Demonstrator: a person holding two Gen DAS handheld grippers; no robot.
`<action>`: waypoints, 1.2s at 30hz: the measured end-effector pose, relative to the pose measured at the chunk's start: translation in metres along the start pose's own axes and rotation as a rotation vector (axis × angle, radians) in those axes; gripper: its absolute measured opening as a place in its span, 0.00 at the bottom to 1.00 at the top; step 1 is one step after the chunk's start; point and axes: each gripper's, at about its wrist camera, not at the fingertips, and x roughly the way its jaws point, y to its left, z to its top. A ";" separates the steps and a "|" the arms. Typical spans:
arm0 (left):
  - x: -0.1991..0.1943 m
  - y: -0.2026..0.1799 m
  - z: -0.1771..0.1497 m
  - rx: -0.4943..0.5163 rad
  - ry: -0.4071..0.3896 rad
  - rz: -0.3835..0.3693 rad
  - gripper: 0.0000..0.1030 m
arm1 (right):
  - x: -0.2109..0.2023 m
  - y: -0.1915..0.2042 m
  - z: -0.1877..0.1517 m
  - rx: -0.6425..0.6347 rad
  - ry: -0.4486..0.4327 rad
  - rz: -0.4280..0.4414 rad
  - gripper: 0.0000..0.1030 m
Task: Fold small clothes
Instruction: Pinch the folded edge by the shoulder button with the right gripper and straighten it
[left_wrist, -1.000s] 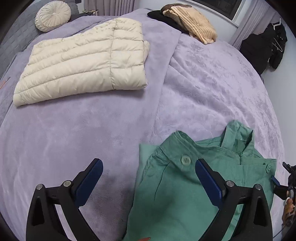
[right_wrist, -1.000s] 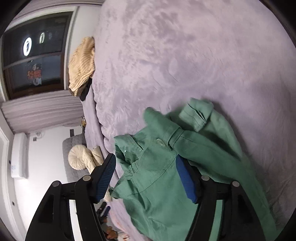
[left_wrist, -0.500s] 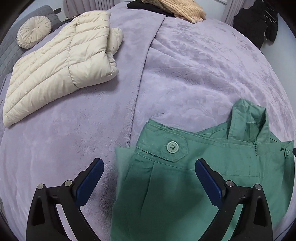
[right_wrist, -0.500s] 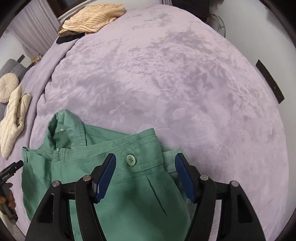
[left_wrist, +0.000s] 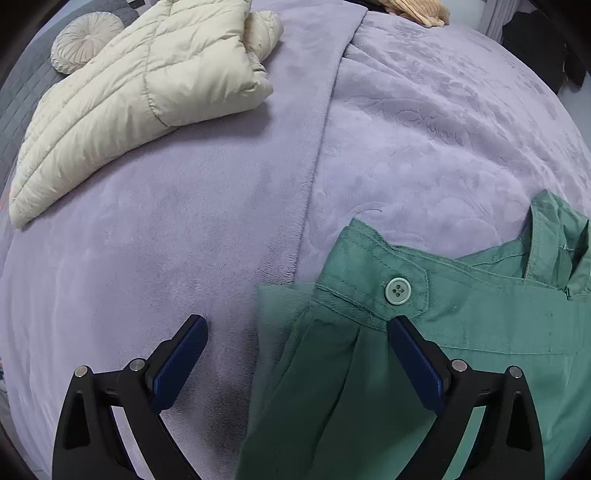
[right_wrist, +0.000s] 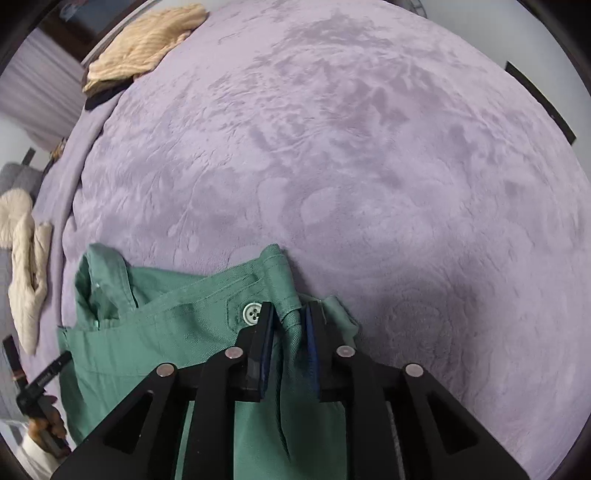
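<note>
Bedroom in a home. A wide bed is filling both views, a lilac plush blanket lying across it. A folded cream puffer jacket is resting at the bed's far left. A round pleated cushion is sitting just beyond the jacket, on a grey quilted cover. A tan knit sweater is lying at the bed's far edge, over something black. Dark clothes are hanging past the bed's far right corner. Pale curtains are hanging beyond the sweater.
</note>
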 end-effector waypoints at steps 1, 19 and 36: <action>-0.005 0.003 0.000 0.004 -0.009 0.014 0.96 | -0.006 -0.001 -0.002 0.008 -0.009 -0.012 0.29; -0.079 -0.118 -0.136 0.213 0.044 -0.276 0.96 | 0.005 0.115 -0.177 -0.227 0.246 0.277 0.22; -0.067 0.046 -0.169 -0.014 0.089 0.033 0.96 | -0.059 -0.049 -0.158 -0.042 0.133 -0.003 0.03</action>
